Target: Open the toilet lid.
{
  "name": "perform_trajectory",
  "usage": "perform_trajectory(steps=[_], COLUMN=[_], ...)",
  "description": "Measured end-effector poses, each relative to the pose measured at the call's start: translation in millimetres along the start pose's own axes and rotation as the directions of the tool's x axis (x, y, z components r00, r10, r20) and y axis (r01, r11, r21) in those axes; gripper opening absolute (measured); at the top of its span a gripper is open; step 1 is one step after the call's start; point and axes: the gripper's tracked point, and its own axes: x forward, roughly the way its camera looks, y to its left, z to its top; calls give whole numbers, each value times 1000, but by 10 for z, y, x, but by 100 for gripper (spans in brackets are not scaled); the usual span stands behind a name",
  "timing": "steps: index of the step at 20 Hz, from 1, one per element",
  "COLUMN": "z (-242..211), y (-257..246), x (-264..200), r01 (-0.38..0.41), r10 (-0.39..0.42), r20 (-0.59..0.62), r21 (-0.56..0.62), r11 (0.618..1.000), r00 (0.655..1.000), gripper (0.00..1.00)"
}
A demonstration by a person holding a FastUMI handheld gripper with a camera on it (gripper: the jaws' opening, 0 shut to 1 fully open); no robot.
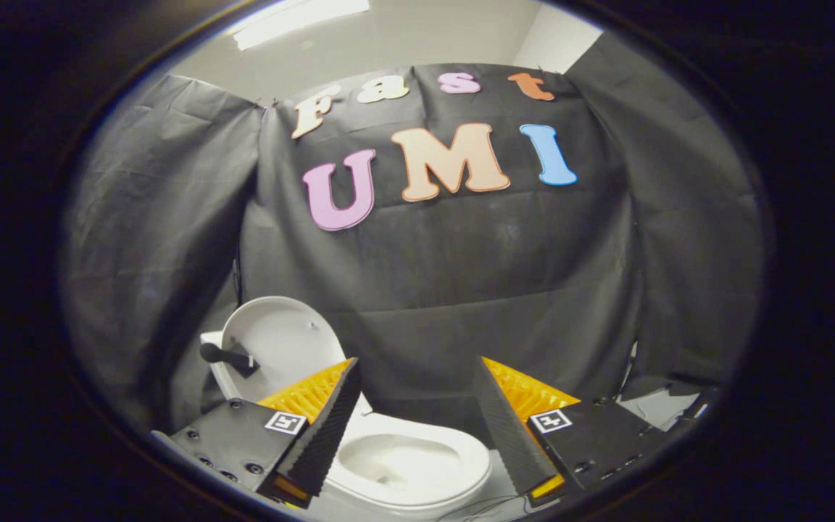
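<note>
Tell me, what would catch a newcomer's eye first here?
Probably the white toilet, low down just ahead of the gripper, whose two fingers stand wide apart and hold nothing. Its lid is already raised, leaning back above the left finger, with a dark handle sticking out from it. Behind it all hangs the black cloth wall.

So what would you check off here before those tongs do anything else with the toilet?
1. Lid raised: ok, it stands up behind the bowl.
2. Handle on the lid free: ok, nothing grips it.
3. Tongs open and holding nothing: ok, the fingers stand wide apart.
4. Seat down on the bowl: ok, it lies flat between and below the fingers.
5. Lid leaning steadily: cannot tell, its hinge is hidden behind one finger.
6. Cable on the floor beside the bowl out of the way: cannot tell.
</note>
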Motion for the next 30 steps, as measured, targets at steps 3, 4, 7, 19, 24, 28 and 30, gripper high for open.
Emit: perform_trajectory(steps=[3, 4, 7, 19, 24, 28, 30], z=[-64, -85, -126, -490, -1044, -1514, -1788], y=[131, 180, 271, 677, 622, 502, 474], x=[9, 1, -56, -108, -123, -87, -82], r01=[60, 77, 135, 264, 380, 481, 524], r10=[-61, -78, -141, -314, -390, -463, -472], r20=[12, 16, 42, 46, -95, -205, -274], r21=[39, 55, 132, 431, 517, 615, 647], r11=[997, 995, 982, 863, 767, 624, 554], r00=[998, 997, 989, 948, 916, 862, 838], gripper=[93, 92, 91, 91, 92, 75, 75])
